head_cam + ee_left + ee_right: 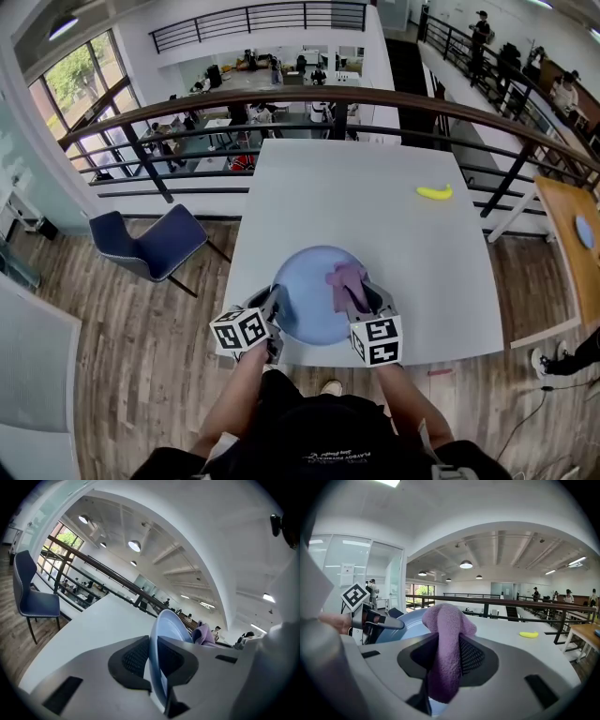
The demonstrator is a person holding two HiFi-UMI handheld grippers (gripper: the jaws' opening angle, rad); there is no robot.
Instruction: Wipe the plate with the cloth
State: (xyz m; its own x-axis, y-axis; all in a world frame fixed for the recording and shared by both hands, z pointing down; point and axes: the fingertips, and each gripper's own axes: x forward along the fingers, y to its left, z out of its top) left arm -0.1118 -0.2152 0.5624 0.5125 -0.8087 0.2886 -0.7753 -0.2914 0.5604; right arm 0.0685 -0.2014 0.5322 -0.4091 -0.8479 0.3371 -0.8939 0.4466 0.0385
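Progress reads as early-to-middle: both grips are made, and the wiping itself is what remains to be judged.

Farthest left, a blue chair [155, 242] stands on the wooden floor, well apart from the work. Next comes the left gripper [274, 302], whose jaws are clamped on the left rim of the plate [305, 291]. Its own view shows the thin blue edge running straight between the two dark pads [136, 657], pinched from both sides. The plate sits at the near edge of the white table [375, 187], just in front of the person. It looks raised somewhat on its held side in the right gripper view, though I cannot say for certain that it is off the tabletop.

Further right, the right gripper [361, 298] has its jaws closed on the purple cloth [345, 281], which bulges out ahead of the pads and hangs over the plate's right part. Whether the cloth actually presses on the surface is not clear from any view.

Far right and well away lies a banana [434, 192] (no part of this job).

So the picking up and steadying look done. Still left, by my reading, is to rub the cloth across the rest of the blue face. No smear or dirt shows on the plate, so how much has been covered cannot be told.
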